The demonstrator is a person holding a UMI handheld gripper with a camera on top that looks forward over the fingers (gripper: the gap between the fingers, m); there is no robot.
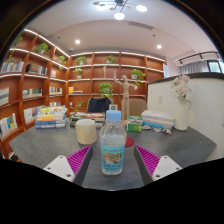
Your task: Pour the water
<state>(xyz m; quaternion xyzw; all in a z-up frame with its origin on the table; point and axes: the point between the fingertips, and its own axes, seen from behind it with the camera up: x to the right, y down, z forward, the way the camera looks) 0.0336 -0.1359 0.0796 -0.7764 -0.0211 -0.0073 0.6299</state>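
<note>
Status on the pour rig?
Fingers open, water bottle upright between them, blue cap on. White cup beyond, left of bottle. Nothing in the way.

water bottle [113,146] with a blue label, its print too small to read
</note>
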